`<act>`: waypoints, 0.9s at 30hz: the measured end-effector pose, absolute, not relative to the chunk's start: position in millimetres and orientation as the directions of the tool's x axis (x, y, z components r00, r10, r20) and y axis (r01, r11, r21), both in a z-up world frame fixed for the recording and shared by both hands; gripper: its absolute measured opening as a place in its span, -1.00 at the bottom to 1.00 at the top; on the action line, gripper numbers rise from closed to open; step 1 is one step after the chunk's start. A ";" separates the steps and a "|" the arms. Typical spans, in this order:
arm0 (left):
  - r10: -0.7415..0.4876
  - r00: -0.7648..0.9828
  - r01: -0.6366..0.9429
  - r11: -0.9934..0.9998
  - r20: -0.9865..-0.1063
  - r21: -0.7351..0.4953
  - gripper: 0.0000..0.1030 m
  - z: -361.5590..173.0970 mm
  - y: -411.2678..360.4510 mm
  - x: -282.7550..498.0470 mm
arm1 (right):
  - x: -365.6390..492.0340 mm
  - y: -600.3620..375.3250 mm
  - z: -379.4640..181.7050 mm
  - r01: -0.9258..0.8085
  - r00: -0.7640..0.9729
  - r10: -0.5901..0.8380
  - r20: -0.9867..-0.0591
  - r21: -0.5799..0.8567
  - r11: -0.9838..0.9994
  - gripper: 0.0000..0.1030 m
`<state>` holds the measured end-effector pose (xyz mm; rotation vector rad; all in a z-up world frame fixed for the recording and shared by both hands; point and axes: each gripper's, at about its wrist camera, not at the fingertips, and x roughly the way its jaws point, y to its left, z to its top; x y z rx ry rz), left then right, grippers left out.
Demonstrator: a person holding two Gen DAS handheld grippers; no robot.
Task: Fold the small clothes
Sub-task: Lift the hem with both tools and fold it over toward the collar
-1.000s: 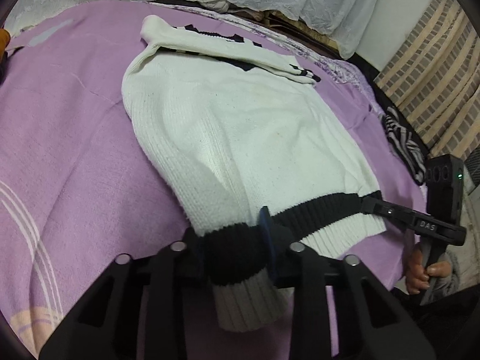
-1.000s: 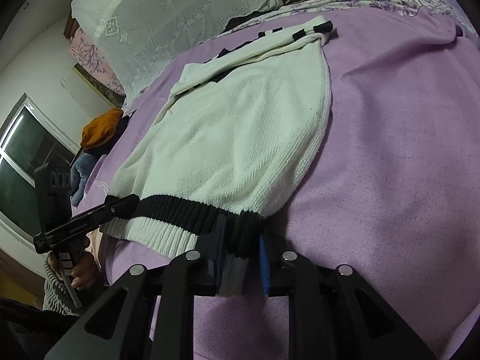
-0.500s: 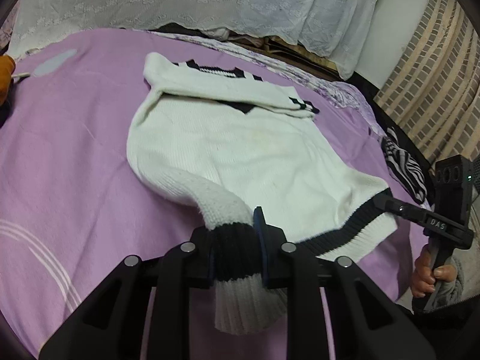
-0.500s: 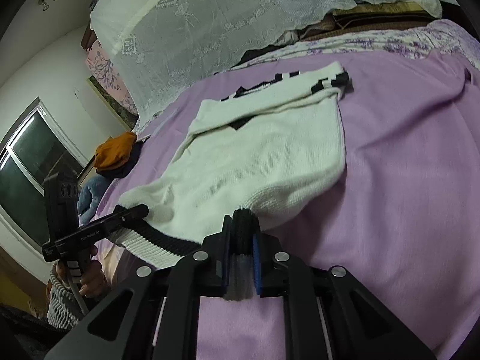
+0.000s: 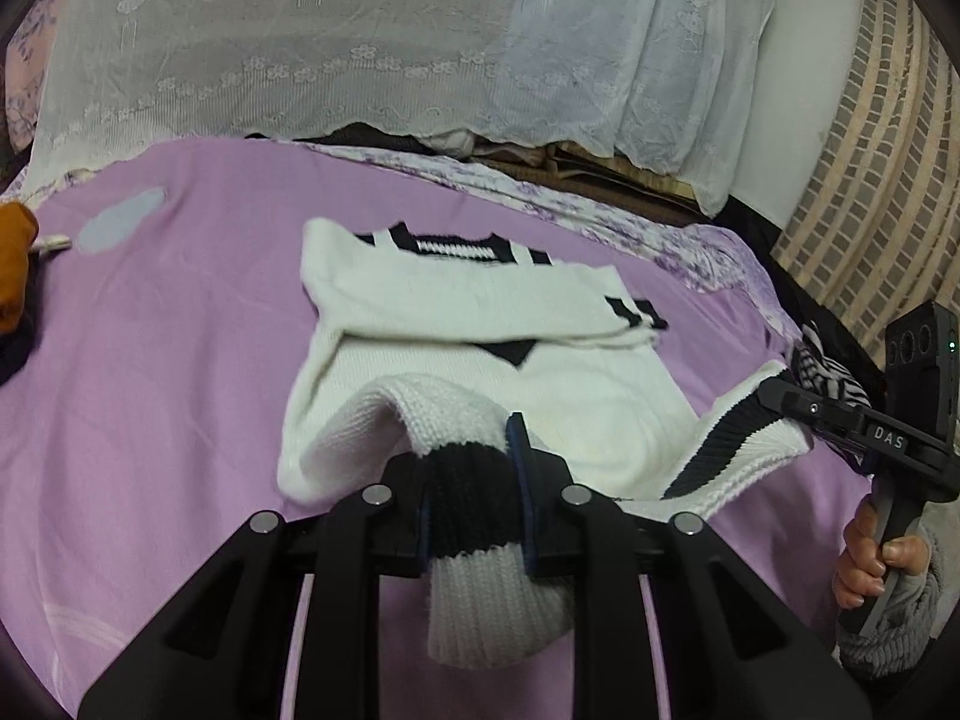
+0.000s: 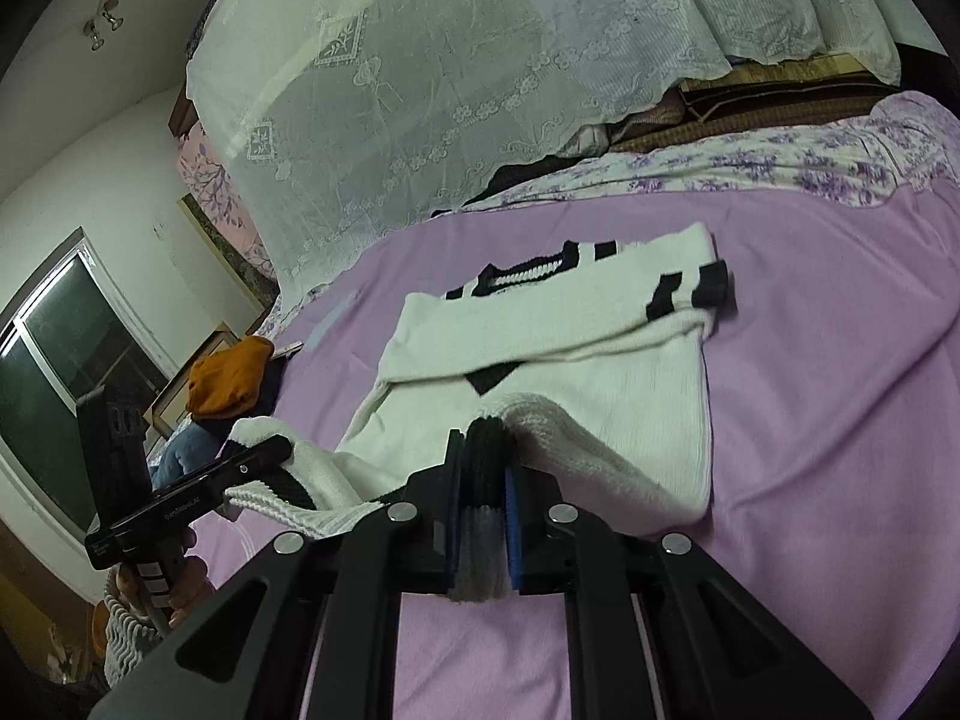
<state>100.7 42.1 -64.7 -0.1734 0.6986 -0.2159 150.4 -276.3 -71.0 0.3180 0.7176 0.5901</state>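
Clamping the black band of the white sweater's [image 5: 480, 306] hem, the left gripper [image 5: 471, 495] held the bunched knit tight between its pads, with the white ribbed edge hanging out below the jaws. In the right wrist view the right gripper [image 6: 483, 501] was likewise clenched on the same black-and-white hem at the other corner. Each tool showed in the other's camera: the right one at the right edge of the left view, gripped by a hand [image 5: 876, 564] in a grey knit cuff, and the left one at the lower left of the right view. Between them the hem was raised off the purple bedspread [image 5: 180, 360], and the knit curled back toward the far part of the garment. Farther off, the sweater's body lay flat on the bed, a sleeve folded across it just below the black-trimmed collar. Beyond that hung a white lace cover [image 5: 360, 48]. An orange cloth [image 6: 231, 381] sat at the bed's left edge.
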 end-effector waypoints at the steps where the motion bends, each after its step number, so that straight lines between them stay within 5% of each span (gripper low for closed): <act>1: -0.249 0.747 0.136 0.965 -0.617 -0.226 -0.63 -63.1 42.3 106.3 | 154.8 -275.2 -69.5 -0.394 0.605 0.603 -0.520 0.462 0.794 -0.77; 27: -0.193 0.773 0.074 0.974 -0.605 -0.216 -0.63 -37.6 47.1 250.6 | 289.6 -257.9 -35.1 -0.331 0.689 0.533 -0.491 0.442 0.834 -0.77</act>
